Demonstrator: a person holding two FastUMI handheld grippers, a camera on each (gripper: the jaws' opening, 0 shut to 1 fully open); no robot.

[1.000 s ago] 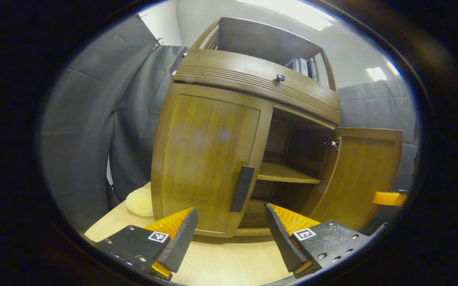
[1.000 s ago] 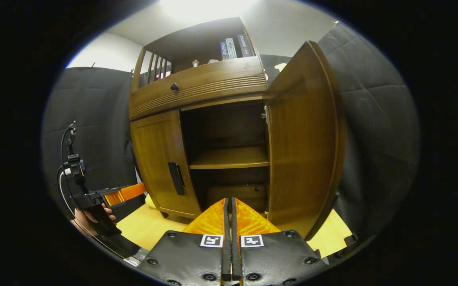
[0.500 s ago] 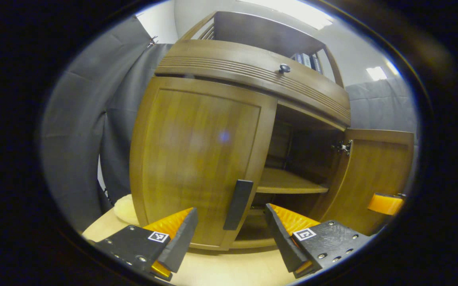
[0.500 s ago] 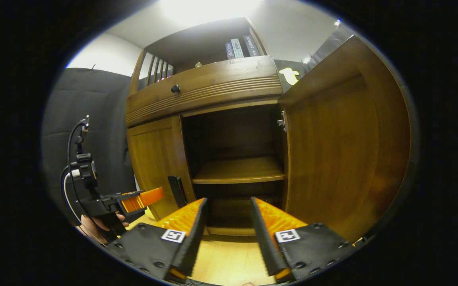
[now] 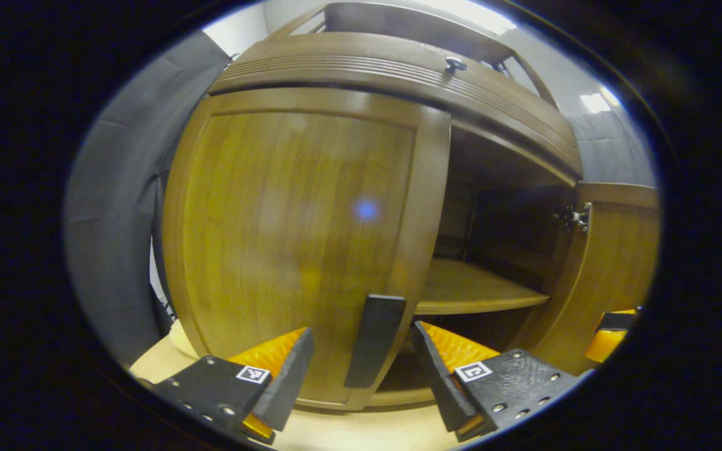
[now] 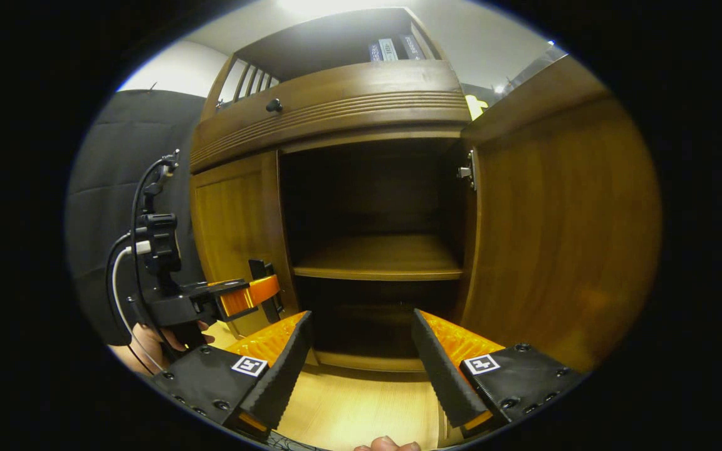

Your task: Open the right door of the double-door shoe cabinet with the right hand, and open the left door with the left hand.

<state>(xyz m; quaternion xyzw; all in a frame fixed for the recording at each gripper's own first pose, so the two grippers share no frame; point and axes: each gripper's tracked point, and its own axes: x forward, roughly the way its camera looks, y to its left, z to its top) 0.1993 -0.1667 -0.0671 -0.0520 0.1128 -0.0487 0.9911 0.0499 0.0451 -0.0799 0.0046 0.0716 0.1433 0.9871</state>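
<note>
Just ahead, left gripper (image 5: 361, 369) straddles closed left door's handle (image 5: 373, 341); right door (image 6: 561, 232) open

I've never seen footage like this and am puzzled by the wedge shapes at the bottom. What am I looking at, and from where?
A person holds a two-finger gripper in each hand; a fisheye camera rides on each one. The wedges are that gripper's own fingers. In the left gripper view, the left gripper is open, its fingers on either side of the dark handle of the closed left door, not yet pressing it. In the right gripper view, the right gripper is open and holds nothing; the right door is swung open, showing a bare shelf. The person's hand and the left gripper show at that view's left. The shoe cabinet stands on a pale wooden surface.
</note>
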